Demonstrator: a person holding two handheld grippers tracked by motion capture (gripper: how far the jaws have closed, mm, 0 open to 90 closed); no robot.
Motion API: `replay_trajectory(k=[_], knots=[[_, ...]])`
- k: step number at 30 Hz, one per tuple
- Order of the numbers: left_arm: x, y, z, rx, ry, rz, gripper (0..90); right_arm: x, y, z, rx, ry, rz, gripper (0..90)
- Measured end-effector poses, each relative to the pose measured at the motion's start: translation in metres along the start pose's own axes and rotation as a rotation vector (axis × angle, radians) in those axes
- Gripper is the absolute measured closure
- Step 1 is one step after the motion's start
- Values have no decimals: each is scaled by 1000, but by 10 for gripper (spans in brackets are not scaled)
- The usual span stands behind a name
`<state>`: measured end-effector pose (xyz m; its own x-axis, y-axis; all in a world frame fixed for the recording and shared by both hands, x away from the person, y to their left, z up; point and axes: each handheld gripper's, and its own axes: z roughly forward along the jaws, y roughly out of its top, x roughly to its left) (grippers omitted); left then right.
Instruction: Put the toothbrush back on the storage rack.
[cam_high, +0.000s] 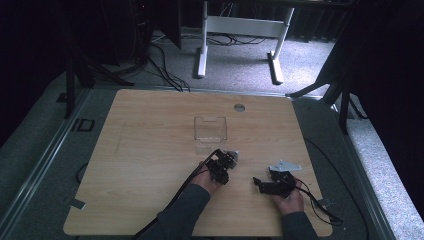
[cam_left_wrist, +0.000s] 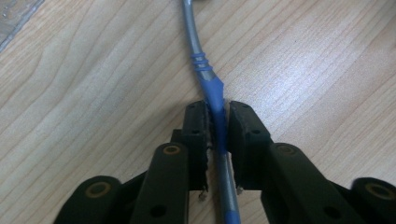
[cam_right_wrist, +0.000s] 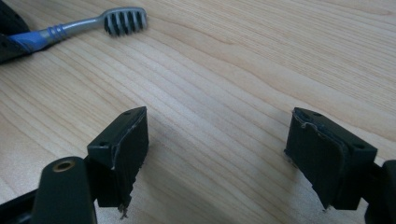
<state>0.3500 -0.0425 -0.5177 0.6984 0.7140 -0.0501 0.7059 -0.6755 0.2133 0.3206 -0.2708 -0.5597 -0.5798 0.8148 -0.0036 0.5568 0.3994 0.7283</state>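
A toothbrush (cam_left_wrist: 205, 70) with a grey and blue handle lies on the wooden table (cam_left_wrist: 93, 93). My left gripper (cam_left_wrist: 217, 109) is shut on its blue grip section, with both pads pressing the handle from either side. The right gripper view has the bristled head of the toothbrush (cam_right_wrist: 123, 21) lying on the wood at the upper left. My right gripper (cam_right_wrist: 217, 126) stands open just above the table, with nothing between its pads. In the high view the left gripper (cam_high: 225, 160) sits near the table's middle front, and the right gripper (cam_high: 260, 182) is to its right.
A clear plastic box (cam_high: 210, 130) stands on the table (cam_high: 150, 150) just beyond the left gripper. A round grommet hole (cam_high: 239, 107) is near the far edge. Cables trail from both grippers toward the front edge. A white desk frame (cam_high: 240, 30) stands on the floor beyond.
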Motion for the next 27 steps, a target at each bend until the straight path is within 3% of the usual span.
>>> replay_trajectory(k=[14,27], knots=[[-2,-2,-5,-2,3,44,815,0,0,0,1,0,1,206],[4,-5,-18,-47,0,34,815,0,0,0,-1,0,-1,206]])
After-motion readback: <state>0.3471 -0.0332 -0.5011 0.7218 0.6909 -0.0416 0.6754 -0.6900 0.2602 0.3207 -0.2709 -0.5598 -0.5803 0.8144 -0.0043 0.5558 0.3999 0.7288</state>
